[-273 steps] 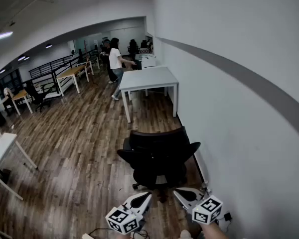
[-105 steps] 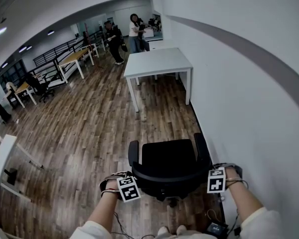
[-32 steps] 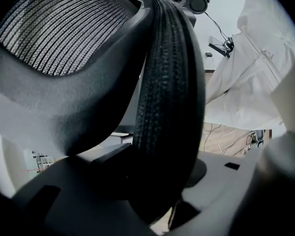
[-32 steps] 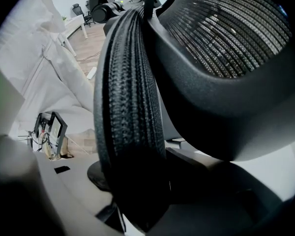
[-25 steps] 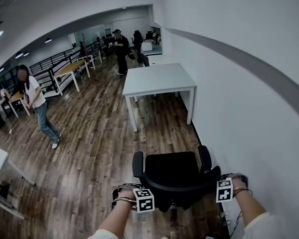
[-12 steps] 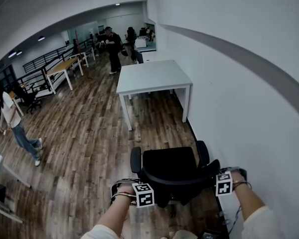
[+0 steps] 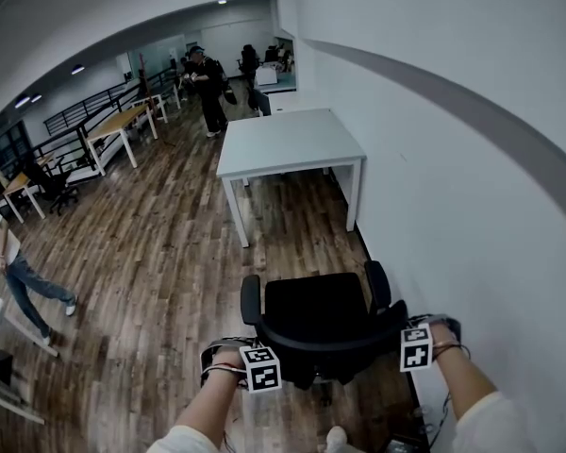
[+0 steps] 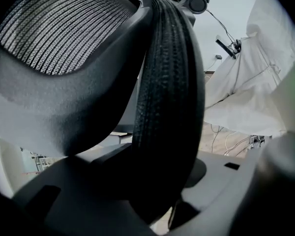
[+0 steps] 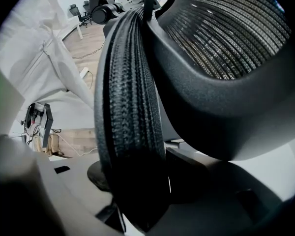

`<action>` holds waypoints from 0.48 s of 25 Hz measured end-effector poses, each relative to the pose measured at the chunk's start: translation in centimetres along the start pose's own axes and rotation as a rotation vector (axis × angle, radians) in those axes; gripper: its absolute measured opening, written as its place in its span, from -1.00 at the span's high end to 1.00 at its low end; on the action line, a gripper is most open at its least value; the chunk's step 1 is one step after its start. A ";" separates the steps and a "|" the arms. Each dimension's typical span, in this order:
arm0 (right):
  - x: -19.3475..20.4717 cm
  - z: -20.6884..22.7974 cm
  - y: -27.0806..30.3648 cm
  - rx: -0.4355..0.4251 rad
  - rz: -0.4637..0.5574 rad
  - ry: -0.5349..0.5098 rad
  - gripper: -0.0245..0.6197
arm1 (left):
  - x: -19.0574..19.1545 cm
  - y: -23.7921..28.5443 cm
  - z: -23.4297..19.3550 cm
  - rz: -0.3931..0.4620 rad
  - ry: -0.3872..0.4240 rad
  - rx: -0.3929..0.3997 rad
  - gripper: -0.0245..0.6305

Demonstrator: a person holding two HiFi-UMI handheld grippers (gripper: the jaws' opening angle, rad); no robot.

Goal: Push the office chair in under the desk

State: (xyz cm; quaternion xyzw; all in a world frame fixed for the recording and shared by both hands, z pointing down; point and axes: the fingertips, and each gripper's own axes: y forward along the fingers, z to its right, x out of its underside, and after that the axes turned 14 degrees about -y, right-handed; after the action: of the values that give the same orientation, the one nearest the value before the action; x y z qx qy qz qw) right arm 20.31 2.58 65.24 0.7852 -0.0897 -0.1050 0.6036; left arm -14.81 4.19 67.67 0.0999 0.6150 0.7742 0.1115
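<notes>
Both sets of fingers are clamped on the backrest (image 8: 167, 107) of the office chair (image 7: 316, 314), left gripper (image 7: 257, 364) on one side edge, right gripper (image 7: 417, 345) on the other, so I can steer it straight. It stands on the floor (image 7: 170, 253) by the wall (image 7: 453, 177), well short of the white desk (image 7: 288, 142) ahead.
</notes>
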 end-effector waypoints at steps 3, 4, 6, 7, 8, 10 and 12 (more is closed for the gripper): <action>0.3 1.8 0.6 -0.002 0.002 -0.008 0.19 | -0.3 0.5 -1.5 -0.003 -0.009 0.000 0.32; 0.3 2.3 0.8 -0.002 0.004 -0.011 0.19 | -0.3 0.6 -1.9 -0.003 -0.013 0.000 0.32; 0.4 3.3 1.1 -0.003 0.007 -0.019 0.19 | -0.3 0.8 -2.6 -0.003 -0.022 -0.002 0.32; 0.4 3.7 1.2 -0.003 0.008 -0.021 0.19 | -0.3 0.8 -3.0 -0.003 -0.025 -0.004 0.32; 0.4 4.1 1.3 -0.003 0.011 -0.024 0.19 | -0.3 0.9 -3.3 -0.004 -0.029 -0.006 0.32; 0.2 5.0 1.2 0.001 0.014 -0.030 0.19 | -0.2 0.9 -4.1 -0.005 -0.032 -0.011 0.32; 0.3 6.1 1.3 0.003 0.017 -0.034 0.19 | -0.3 0.9 -5.1 -0.005 -0.035 -0.015 0.32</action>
State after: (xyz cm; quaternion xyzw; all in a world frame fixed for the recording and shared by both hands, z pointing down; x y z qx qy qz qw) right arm 18.89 -3.50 64.97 0.7835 -0.1069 -0.1131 0.6016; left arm -16.08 -0.86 67.40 0.1109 0.6073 0.7767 0.1250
